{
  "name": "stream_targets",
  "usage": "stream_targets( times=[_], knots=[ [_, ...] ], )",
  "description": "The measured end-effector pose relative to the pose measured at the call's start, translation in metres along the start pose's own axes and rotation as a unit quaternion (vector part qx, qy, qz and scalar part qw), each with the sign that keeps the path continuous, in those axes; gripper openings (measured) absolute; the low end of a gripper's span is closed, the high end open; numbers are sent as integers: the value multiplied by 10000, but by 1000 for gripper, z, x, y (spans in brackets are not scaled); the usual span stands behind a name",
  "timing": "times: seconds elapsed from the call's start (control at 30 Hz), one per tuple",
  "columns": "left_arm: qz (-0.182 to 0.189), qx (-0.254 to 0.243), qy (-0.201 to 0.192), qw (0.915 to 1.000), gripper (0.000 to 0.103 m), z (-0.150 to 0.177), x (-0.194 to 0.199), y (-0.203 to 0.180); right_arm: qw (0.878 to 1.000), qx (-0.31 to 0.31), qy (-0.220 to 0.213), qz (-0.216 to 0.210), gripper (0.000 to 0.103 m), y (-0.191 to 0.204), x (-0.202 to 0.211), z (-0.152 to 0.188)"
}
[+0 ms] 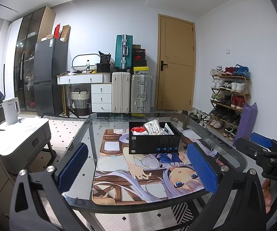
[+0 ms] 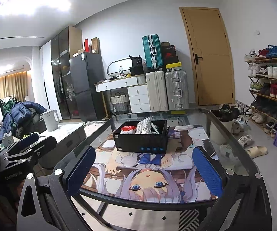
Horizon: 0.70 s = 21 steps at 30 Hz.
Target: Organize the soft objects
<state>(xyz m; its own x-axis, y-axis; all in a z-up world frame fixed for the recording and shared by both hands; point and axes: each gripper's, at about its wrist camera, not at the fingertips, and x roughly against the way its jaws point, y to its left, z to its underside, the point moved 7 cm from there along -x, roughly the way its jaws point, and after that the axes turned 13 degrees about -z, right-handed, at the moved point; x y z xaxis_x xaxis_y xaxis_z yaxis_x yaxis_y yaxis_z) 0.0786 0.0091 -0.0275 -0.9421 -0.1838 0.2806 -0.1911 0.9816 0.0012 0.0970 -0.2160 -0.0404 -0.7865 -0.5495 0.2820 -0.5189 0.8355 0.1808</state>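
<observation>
1. On the glass table [image 1: 92, 130]: a printed anime mat [image 1: 119, 175] covering most of the top, patterned floor visible through the bare glass around it.
2. At the mat's far end: a black box [image 1: 154, 142], open-topped, holding soft items, namely a red-and-white bundle [image 1: 138, 130] at its left and a white crinkled bag [image 1: 154, 128] beside it.
3. Near the table's front edge: left gripper [image 1: 138, 165] held over the mat, blue pads spread wide, nothing between them.
4. Likewise the right gripper [image 2: 144, 170], jaws wide apart and empty, well short of the box.
5. Against the far wall: dark fridge [image 1: 49, 75], white desk [image 1: 80, 79] with drawers, stacked suitcases [image 1: 131, 88], a wooden door [image 1: 177, 63].
6. Along the right wall: a shoe rack [image 1: 231, 94], full, with a purple bag [image 1: 247, 123] leaning just beside it.
7. Left of the table: a low cabinet [image 1: 23, 134] bearing a white kettle [image 1: 11, 110].
</observation>
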Motion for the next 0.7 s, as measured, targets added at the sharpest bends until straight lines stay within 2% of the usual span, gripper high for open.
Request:
stream_targets(
  times=[0.7],
  knots=[
    [-86,29,-5,10000,103,-1,-1,0,9999,-71,84,-124,102,1,-7,6]
  ],
)
